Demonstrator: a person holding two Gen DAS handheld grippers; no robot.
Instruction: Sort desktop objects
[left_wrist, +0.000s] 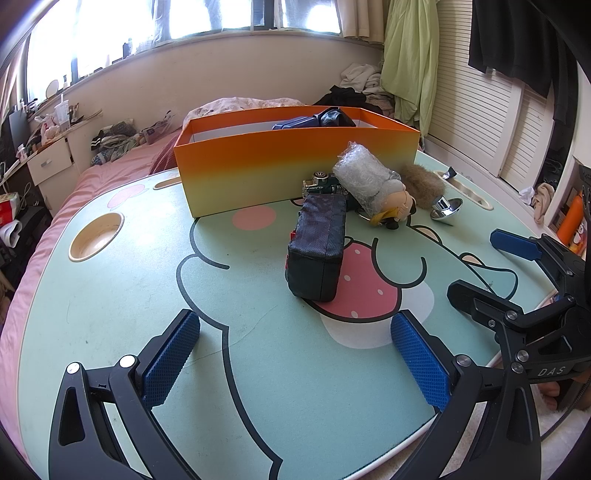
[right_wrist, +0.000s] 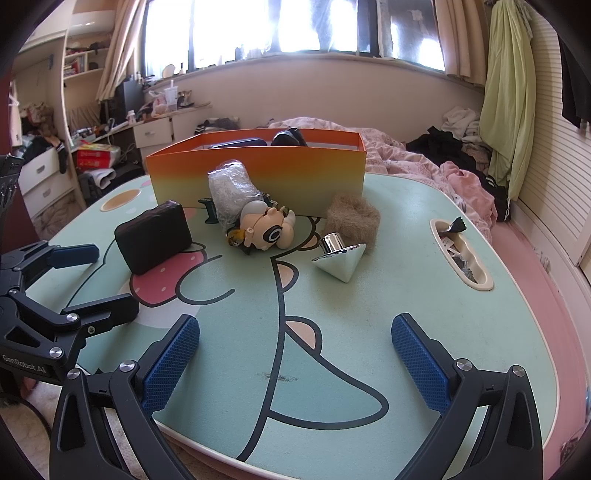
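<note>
- Left wrist view: blue-padded fingers of the left gripper (left_wrist: 295, 358) fill the bottom of the frame, jaws spread wide and empty over the green cartoon-printed table (left_wrist: 122, 295).
- At centre stands a dark pouch (left_wrist: 317, 247); behind it lie a bubble-wrapped bundle (left_wrist: 360, 179), a figurine (left_wrist: 391, 208), a brown fuzzy clump (left_wrist: 423, 184) and a silver spinning top (left_wrist: 445, 208).
- At upper centre sits the orange box (left_wrist: 280, 162), holding dark blue and black items (left_wrist: 314, 120) at its far end.
- Right wrist view: right gripper (right_wrist: 295, 360) at the bottom edge, jaws likewise wide apart, nothing between them.
- At mid-right, an oval slot (right_wrist: 476, 282) in the table holds small wrappers.
- At upper centre, the box shows the same dark contents.
</note>
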